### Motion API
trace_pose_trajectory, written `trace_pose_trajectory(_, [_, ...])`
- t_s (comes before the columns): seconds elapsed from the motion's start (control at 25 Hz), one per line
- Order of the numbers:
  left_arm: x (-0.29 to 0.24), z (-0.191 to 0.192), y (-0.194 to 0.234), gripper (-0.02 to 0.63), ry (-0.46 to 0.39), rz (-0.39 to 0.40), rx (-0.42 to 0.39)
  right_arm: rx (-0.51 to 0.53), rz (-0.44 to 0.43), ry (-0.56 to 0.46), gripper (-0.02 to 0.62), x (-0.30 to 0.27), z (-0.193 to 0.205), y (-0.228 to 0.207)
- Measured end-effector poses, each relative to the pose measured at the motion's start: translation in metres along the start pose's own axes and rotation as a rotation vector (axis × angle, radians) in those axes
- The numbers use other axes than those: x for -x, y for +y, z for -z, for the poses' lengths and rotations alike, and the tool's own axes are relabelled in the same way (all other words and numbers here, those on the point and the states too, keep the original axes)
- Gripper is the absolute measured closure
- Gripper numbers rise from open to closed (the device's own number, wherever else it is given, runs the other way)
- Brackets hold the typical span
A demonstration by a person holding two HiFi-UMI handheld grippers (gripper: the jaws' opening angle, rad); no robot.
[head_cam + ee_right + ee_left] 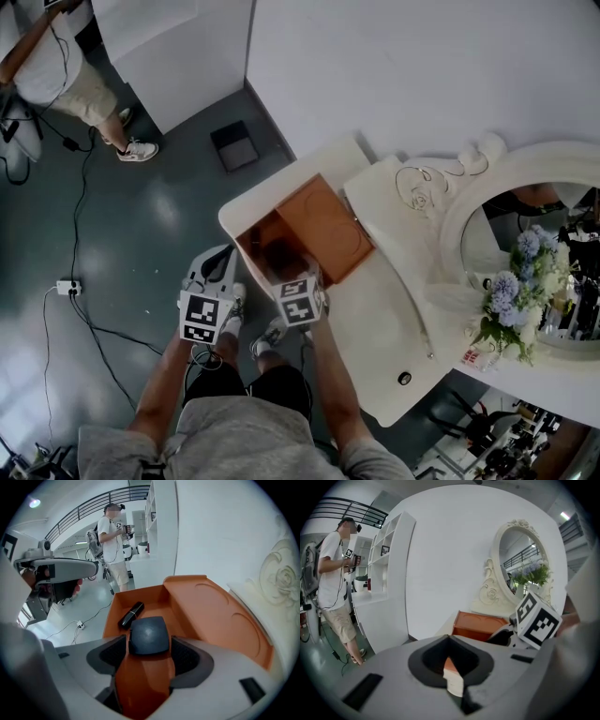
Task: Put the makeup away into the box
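Looking down from the head view, you have the right gripper (286, 277) poised at the open orange box (251, 236), which sits at the near corner of the white vanity table (375, 309). The left gripper (217, 269) hangs just off the table's edge beside it. The likely trouble here is shoving the box toward that edge: it looks light, its lid (323, 225) lies flung back, and I judge a nudge on the rim could slide it across the smooth tabletop. The box reads as stiff, matt board with square walls. In the left gripper view, the jaws are drawn nearly together on nothing, with only a sliver of box and table showing through the slit, so that hand cannot steady the box unless you bring it in. In the right gripper view, the jaws stand wide and clamp a rounded orange bottle (140, 686) with a dark, squarish, faintly pebbled cap (149, 634). You hold it at the box's near side, and a glossy black tube (130, 615) already lies on the floor inside. The bottle's sleek, curved body looks slippery, so a twist could let it squirm out. Letting go from too high could make it bounce out or strike the tube, and on its side it may roll.
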State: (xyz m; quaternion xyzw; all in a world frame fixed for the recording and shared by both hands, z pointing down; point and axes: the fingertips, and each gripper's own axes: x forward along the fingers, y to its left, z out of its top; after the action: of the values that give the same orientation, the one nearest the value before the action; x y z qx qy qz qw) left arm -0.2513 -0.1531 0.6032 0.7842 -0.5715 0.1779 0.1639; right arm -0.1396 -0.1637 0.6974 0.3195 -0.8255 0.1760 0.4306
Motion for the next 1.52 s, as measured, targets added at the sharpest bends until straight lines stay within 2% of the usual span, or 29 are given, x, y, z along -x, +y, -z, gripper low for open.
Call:
trace_pose_trajectory(0.4, [0.002,-0.042,-0.009,0.604,-0.046,0.068,-0.072,-0.075,0.079,-0.116,0.296,0.040,-0.030,-0.012])
trace_pose_trajectory(0.64, [0.001,-0.090,-0.031,0.604,-0.113,0.158,-0.148,-0.214,0.188,-0.278,0.296,0.097,-0.056,-0.039])
trace_pose_trajectory(0.8, [-0.001,-0.113,-0.060,0.605,-0.147,0.232,-0.199,-0.267,0.279,-0.395,0.297,0.143,-0.060,-0.059])
trace_pose_trajectory(0.88, [-0.002,-0.123,-0.077,0.605,-0.163,0.270,-0.219,-0.291,0.332,-0.448,0.327,0.169,-0.059,-0.068])
trace_pose_trajectory(1.12, [-0.003,-0.145,-0.139,0.604,-0.196,0.383,-0.274,-0.359,0.503,-0.574,0.401,0.244,-0.030,-0.093])
trace_pose_trajectory(1.52, [0.020,-0.160,-0.253,0.604,-0.240,0.550,-0.353,-0.470,0.754,-0.632,0.527,0.349,0.059,-0.112])
